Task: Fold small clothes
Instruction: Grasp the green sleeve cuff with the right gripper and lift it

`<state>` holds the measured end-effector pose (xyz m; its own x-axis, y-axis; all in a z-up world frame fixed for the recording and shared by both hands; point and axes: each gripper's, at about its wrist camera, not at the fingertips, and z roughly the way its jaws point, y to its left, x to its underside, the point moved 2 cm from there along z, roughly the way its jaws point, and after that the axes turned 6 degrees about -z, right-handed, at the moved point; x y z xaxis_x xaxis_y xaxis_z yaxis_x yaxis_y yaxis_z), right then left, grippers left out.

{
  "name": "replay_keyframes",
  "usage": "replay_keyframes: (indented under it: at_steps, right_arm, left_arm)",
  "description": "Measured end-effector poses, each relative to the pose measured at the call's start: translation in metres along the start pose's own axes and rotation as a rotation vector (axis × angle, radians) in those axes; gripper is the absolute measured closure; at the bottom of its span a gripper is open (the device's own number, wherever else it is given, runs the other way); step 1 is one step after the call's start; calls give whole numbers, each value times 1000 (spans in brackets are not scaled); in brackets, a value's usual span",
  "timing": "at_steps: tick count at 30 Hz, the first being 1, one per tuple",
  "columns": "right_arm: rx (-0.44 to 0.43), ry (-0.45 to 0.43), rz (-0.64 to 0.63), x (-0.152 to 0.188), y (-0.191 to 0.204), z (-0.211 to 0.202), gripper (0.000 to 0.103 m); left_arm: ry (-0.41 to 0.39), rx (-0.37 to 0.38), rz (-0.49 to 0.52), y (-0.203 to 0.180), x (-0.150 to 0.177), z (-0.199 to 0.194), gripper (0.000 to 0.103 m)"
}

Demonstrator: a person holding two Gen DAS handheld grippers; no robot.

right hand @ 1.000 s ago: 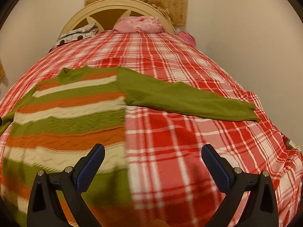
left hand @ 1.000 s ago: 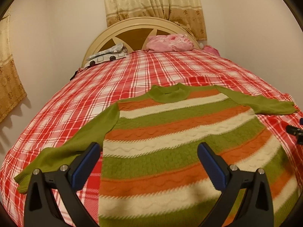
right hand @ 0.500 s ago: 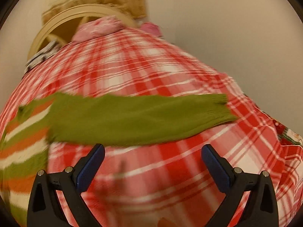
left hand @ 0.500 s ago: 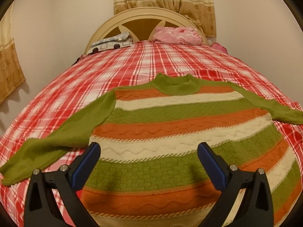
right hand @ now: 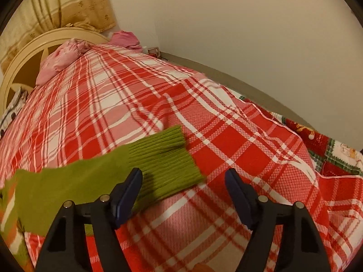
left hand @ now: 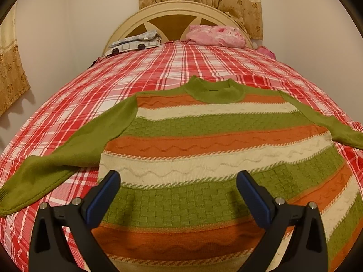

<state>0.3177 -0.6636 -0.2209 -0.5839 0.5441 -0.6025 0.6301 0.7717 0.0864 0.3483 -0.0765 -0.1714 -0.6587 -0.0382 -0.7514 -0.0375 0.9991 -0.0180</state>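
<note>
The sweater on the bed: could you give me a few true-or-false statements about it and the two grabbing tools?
1. The sweater lies spread flat on the plaid bedcover. True.
2. It is already folded in half. False: body and both sleeves lie spread out.
3. The right gripper has its fingers apart beside the green sleeve cuff, which lies flat. True; they have just been closing.
4. The left gripper is clamped on the collar. False: it is open over the lower body, far from the collar.
5. The sweater is plain blue. False: it is striped green, orange and cream.
</note>
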Motion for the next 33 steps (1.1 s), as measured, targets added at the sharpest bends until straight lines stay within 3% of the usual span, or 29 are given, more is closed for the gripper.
replay_keyframes:
  at_steps: [6,8,9,10,18,33]
  right_arm:
    - [-55,13,5,-6,3,14,48]
    - [-60,13,-9,-7,8,15,68]
    - [-70,14,-15,-8,9,15,85]
    - [-88,17,-11,-8,10,15,90]
    - [-130,-39,-37,-19,30,-14,94]
    - [-284,-205,-269,-42,166,-126,95]
  left_arm:
    - [5,1,-2,0,1,0,0]
    - [5,2,-3,1,1,-1,0]
    - [4,3,-4,1,1,-1,0]
    - [3,5,-5,1,1,-2,0]
    - [-9,17,-18,8,-6,-17,0]
    - [-27,54,-88,40,-12,-44,0]
